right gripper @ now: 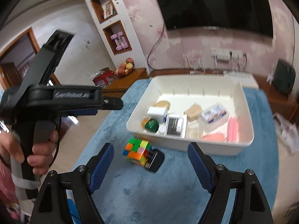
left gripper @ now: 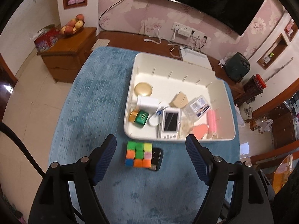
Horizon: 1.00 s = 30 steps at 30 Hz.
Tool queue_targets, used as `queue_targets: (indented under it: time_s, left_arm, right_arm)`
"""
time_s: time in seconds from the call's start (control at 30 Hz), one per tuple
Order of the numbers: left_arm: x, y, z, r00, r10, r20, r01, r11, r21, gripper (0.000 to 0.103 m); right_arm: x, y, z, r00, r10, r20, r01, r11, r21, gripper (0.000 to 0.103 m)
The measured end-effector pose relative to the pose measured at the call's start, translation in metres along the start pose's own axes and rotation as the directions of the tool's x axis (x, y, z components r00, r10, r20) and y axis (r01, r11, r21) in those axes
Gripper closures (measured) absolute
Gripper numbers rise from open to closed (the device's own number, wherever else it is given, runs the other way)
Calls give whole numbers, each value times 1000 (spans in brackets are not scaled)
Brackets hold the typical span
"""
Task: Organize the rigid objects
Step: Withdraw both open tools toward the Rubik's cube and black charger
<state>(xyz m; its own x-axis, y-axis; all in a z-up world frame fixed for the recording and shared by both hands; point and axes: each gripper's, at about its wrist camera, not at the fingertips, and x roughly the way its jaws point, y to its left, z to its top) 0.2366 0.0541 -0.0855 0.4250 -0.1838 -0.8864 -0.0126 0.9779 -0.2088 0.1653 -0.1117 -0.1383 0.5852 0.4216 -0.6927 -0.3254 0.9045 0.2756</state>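
Note:
A scrambled colour cube (left gripper: 139,155) (right gripper: 137,150) lies on the blue cloth, with a small black device (left gripper: 157,158) (right gripper: 155,160) touching its right side. Both sit just in front of a white bin (left gripper: 129,100) (right gripper: 205,149). The bin holds a gold round compact (left gripper: 143,89), a green jar (left gripper: 142,118), a white screen device (left gripper: 170,123), a clear labelled box (left gripper: 199,105) and pink items (left gripper: 212,120). My left gripper (left gripper: 150,139) hangs open above the cube, nothing between its fingers. My right gripper (right gripper: 151,146) is open too, over the cube and the black device.
In the right wrist view a hand (right gripper: 37,149) holds the left gripper (right gripper: 115,104) at the left, above the cloth edge. A wooden cabinet (left gripper: 69,56) with a fruit bowl (left gripper: 72,28) stands beyond the table's left. Cables and a power strip (left gripper: 184,31) run behind the bin.

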Motion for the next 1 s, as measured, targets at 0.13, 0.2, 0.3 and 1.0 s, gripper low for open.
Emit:
queue_targets:
  time_s: [0.13, 0.2, 0.3, 1.0]
  left_arm:
    - [5, 5, -10, 999, 21, -27, -21, 1000, -9, 23]
    - [8, 7, -14, 999, 25, -43, -25, 1000, -13, 23]
    - [16, 10, -18, 997, 26, -78, -28, 999, -18, 23]
    - [108, 26, -20, 927, 44, -372, -50, 999, -8, 23]
  right_arm:
    - [8, -9, -6, 998, 37, -53, -33, 997, 72, 21]
    - [13, -13, -7, 996, 52, -74, -44, 994, 96, 21]
    - [19, -17, -10, 993, 67, -99, -55, 991, 120, 21]
    - [96, -1, -28, 978, 15, -209, -54, 981, -185, 21]
